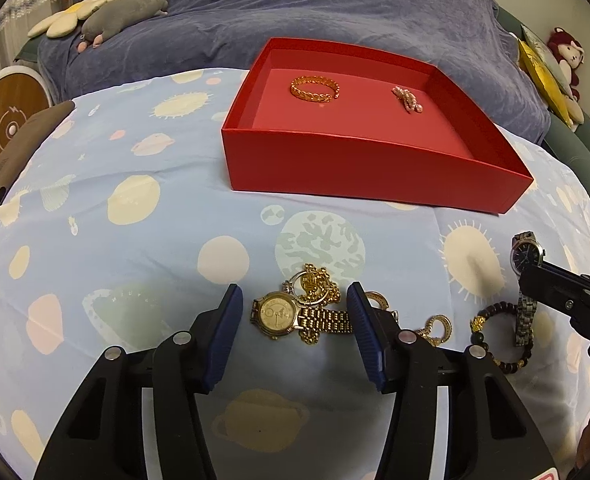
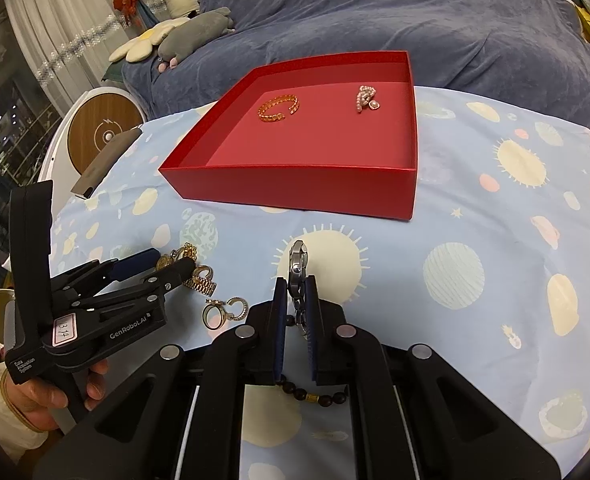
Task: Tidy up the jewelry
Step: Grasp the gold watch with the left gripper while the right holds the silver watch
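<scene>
- Now, on a bed with a planet-print sheet point(image 1: 143, 184), a red tray point(image 1: 375, 168) holds a gold bangle point(image 1: 315, 88) and a pearl piece point(image 1: 407, 98); the remaining jewelry lies loose on the sheet in front of it.
- Left tongs point(image 1: 295, 328) stand apart around a gold watch point(image 1: 281, 314), pads not touching it. The watch lies tangled with a gold chain point(image 1: 315, 284), so closing here may drag the chain along or spill it on the way to the tray.
- Right tongs point(image 2: 296, 304) are clamped on the strap of a silver watch point(image 2: 298, 264), whose case stands up on edge beyond the tips. A thin metal strap may slip, letting the watch swing or drop.
- A bead bracelet point(image 2: 311, 394) lies just under the right tongs and could catch on the strap.
- Rings point(image 2: 225, 310) lie between the two tongs and could be knocked aside.
</scene>
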`<state>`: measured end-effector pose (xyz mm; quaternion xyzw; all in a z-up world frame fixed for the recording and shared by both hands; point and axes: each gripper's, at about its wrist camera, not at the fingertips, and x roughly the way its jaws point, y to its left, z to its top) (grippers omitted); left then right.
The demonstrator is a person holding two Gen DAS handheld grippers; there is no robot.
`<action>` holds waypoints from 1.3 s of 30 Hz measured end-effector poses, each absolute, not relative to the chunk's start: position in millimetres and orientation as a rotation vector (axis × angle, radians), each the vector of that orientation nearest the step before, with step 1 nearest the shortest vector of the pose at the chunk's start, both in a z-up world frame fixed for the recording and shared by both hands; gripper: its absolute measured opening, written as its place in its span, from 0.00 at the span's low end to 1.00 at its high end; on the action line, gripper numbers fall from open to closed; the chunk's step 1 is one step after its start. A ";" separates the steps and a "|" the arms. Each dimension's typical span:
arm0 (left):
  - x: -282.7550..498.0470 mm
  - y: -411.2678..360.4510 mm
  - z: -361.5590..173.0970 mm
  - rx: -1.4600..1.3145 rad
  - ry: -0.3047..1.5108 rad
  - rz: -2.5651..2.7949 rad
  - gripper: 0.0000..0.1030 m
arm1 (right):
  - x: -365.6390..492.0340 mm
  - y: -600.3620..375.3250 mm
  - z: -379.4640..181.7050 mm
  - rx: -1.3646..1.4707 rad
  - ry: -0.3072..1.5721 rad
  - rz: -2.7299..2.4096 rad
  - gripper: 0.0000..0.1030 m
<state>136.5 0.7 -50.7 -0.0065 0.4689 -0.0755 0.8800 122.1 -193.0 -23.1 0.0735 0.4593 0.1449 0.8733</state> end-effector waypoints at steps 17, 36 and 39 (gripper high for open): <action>119.2 1.8 -51.8 0.031 0.995 -0.130 0.50 | 119.1 -191.4 -19.2 0.147 0.959 0.321 0.08; 110.3 14.6 -49.2 -0.018 1.013 -0.162 0.34 | 111.1 -180.7 -16.2 0.124 0.958 0.338 0.08; 110.7 12.4 -49.2 -0.008 1.005 -0.167 0.19 | 111.2 -179.4 -16.3 0.123 0.958 0.341 0.08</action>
